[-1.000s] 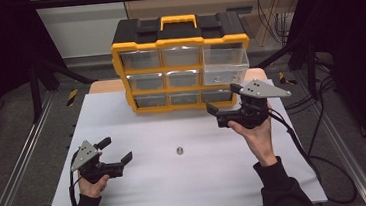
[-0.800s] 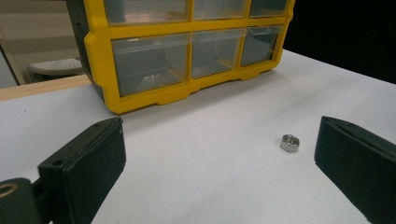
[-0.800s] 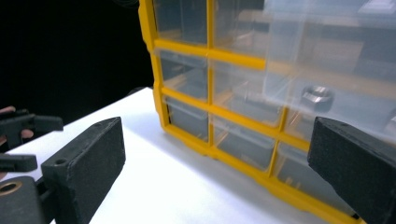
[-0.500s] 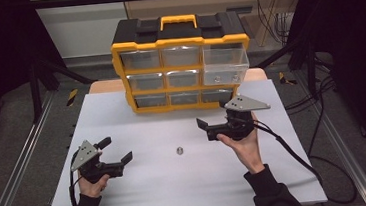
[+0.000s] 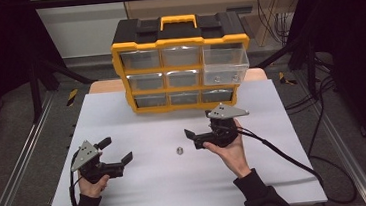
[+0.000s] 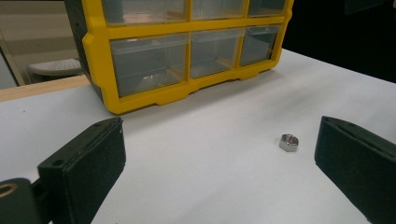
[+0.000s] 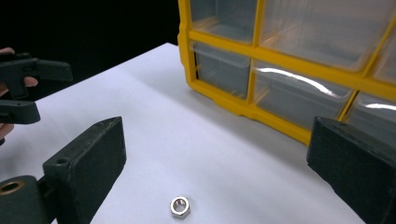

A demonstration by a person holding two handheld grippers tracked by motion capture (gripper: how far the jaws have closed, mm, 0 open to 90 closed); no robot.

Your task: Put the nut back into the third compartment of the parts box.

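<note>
Right tongs (image 5: 192, 139) lower; nut (image 5: 179, 151) just beside

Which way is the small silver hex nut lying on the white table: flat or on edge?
Flat: in the right gripper view the small silver hex nut rests on a face, its hole pointing up from the white table.

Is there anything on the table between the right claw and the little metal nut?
No. In the right gripper view, bare white table is all that lies between the open right gripper and the nut. The high view shows the same gap.
</note>
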